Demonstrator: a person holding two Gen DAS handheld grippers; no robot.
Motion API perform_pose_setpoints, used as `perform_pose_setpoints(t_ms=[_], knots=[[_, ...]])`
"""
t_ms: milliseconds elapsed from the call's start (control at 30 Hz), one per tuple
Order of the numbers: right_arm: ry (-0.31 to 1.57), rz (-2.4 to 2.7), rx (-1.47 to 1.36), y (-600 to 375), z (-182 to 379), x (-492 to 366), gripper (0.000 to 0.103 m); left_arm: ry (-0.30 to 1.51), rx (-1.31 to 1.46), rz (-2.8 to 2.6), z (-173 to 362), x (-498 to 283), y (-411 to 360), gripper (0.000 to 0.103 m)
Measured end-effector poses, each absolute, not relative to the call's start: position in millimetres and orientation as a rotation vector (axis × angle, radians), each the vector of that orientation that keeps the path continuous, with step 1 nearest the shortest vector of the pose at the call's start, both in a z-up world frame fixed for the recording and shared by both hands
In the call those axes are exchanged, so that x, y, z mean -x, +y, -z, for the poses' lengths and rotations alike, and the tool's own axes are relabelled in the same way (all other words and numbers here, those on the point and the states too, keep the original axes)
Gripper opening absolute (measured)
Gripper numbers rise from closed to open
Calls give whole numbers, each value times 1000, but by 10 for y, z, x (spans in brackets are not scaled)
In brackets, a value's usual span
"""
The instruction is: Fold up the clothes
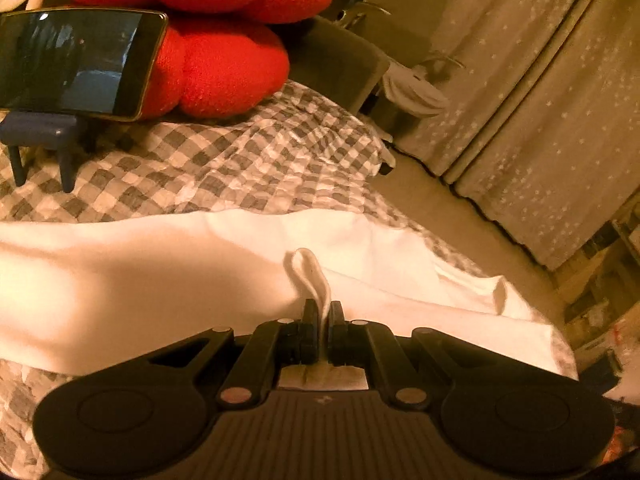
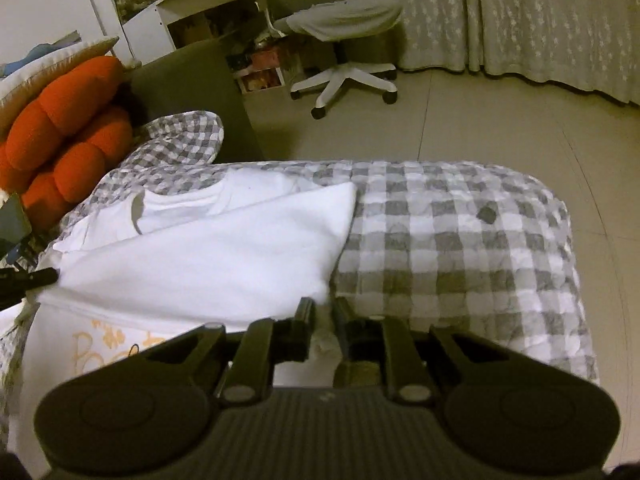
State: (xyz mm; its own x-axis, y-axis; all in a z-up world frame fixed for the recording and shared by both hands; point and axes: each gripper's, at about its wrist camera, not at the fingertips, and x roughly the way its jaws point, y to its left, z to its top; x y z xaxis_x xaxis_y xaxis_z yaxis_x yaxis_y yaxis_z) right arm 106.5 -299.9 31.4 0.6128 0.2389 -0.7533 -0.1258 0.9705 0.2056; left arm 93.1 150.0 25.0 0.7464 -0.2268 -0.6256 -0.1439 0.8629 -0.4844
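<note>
white garment on checked bedspread, left gripper pinching its fold, right gripper seemingly narrow, empty

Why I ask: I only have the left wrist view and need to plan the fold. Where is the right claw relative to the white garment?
Observer: The right claw sits at the near right corner of the folded-over flap of the white garment, with its jaws apart.
Operator: Is it pinching cloth like my left claw?
Observer: Not that I can see. The flap's corner lies just ahead of its fingertips, not between them.
Operator: Is anything on the bed to the right of the garment?
Observer: A small dark spot lies on the checked bedcover, apart from the garment.
</note>
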Motion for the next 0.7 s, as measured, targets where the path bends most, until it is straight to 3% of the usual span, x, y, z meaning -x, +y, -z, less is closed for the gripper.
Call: perform_pose_setpoints(t_ms=[267,367,467,567,633,700], knots=[[844,-205,-62,-2844,-391,-1088,24,727,604,38,-244,-993,1662,7],[810,-203,-83,-2851,-422,-1181,42,735,564,44,-220,-1038,1573,8],[791,-192,-152,-2899,-387,-1414,44,738,520,35,-198,-1067,1497,8],[798,-184,-178,-2900,-269,-1660,36,717,476,30,-233,-1065,1465,7],[793,-183,-164,-2855,-214,-1761,16,697,449,27,-260,-1058,1455,2],[762,-188,-143,-2832,-243,-1780,10,675,466,26,-297,-1047,1480,1]])
